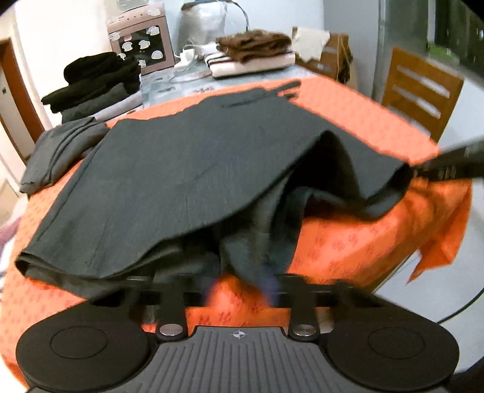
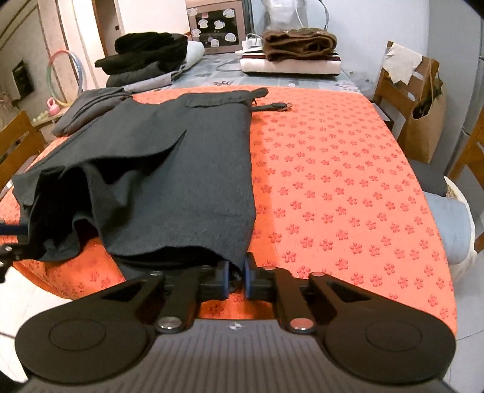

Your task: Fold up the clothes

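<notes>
A dark grey garment point(image 2: 181, 169) is spread lengthwise on an orange patterned cloth point(image 2: 332, 196) that covers the table, its strap with a metal ring point(image 2: 273, 105) lying at the far end. Its near hem is pinched between the closed blue-padded jaws of the right gripper point(image 2: 236, 278), at the table's near edge. The left gripper point(image 1: 239, 290) is seen blurred at the garment's bunched near corner; fabric hangs down in front of its fingers, and whether it is clamped on the cloth cannot be told.

Beside the garment's far left corner a folded grey piece point(image 2: 87, 108) is laid. Behind it a stack of black and grey clothes point(image 2: 145, 57) is piled, and farther right a brown folded item point(image 2: 299, 43) sits on a white striped one point(image 2: 290, 66) — both on the pale tablecloth beyond the orange one. A pink-framed box with stickers point(image 2: 216, 28) stands at the back. A brown paper bag point(image 2: 426, 121) hangs off a wooden chair point(image 2: 390, 90) on the right; something dark is tucked inside it, though it cannot be identified.
</notes>
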The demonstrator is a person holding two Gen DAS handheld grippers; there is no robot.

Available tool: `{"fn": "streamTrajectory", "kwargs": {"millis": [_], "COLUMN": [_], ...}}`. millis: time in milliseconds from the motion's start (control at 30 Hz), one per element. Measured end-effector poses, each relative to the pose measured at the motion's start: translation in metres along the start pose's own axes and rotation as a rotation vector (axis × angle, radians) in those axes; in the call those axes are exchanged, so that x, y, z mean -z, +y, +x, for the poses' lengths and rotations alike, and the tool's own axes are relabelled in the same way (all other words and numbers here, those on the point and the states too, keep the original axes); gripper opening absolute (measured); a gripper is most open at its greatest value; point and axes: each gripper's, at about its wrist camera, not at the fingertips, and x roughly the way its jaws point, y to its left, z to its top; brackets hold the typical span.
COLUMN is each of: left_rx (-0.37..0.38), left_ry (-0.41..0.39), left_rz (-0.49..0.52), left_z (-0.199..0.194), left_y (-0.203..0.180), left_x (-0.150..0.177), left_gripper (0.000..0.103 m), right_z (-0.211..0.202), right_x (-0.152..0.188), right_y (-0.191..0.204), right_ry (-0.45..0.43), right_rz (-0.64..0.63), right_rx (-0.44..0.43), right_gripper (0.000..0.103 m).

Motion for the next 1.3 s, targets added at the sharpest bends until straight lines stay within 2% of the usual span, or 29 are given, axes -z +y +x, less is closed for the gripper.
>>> {"fn": "streamTrajectory", "kwargs": {"millis": [133, 233, 333, 433, 533, 633, 700, 833, 933, 1033, 1133, 1233, 1300], "left_rx": [-0.097, -0.122, -0.128, -0.083, -0.05, -0.03, -0.023, -0.063, -0.079, -0.05, 0.003, 0.07, 0.126], "left_ry": [0.001, 0.003, 0.02, 0.044, 0.074, 0.067, 0.05, -0.041, -0.052, -0.022, -0.008, -0.022, -0.035], "left_rz": [-0.018, -0.033, -0.013, 0.009, 0.028, 0.039, 0.014, -0.098, -0.178, -0.236, -0.277, -0.342, -0.382], "left_z": [-0.016, -0.038, -0.045, -0.032, -0.016, -0.019, -0.03, -0.057, -0.056, -0.035, -0.016, -0.003, 0.003], "left_y": [0.009, 0.024, 0.028, 0.017, -0.002, -0.013, -0.011, 0.013, 0.03, 0.041, 0.049, 0.06, 0.068], "left_x": [-0.012, -0.026, -0.025, -0.011, 0.006, 0.02, 0.026, 0.025, 0.017, 0.011, 0.011, 0.01, 0.009], "left_gripper": [0.003, 0.003, 0.004, 0.004, 0.008, 0.013, 0.022, 0.022, 0.023, 0.027, 0.034, 0.047, 0.059], "right_z": [-0.026, -0.055, -0.065, -0.044, -0.015, -0.002, -0.006, -0.034, -0.043, -0.041, -0.039, -0.038, -0.038], "right_x": [-0.025, -0.057, -0.078, -0.072, -0.049, -0.032, -0.029, -0.039, -0.047, -0.053, -0.059, -0.059, -0.055], "right_y": [-0.005, -0.006, -0.012, -0.02, -0.028, -0.03, -0.028, -0.024, -0.019, -0.011, -0.003, 0.004, 0.01], "right_ry": [-0.037, -0.079, -0.07, 0.008, 0.093, 0.136, 0.141, 0.089, 0.06, 0.043, 0.026, 0.026, 0.035], "right_rz": [-0.06, -0.138, -0.176, -0.191, -0.179, -0.193, -0.225, -0.292, -0.318, -0.323, -0.329, -0.335, -0.34], "right_rx": [-0.012, -0.011, -0.015, -0.012, -0.011, -0.013, -0.013, -0.018, -0.037, -0.069, -0.1, -0.116, -0.117], "right_gripper": [0.009, 0.009, 0.009, 0.009, 0.009, 0.011, 0.012, 0.015, 0.02, 0.023, 0.023, 0.024, 0.027]}}
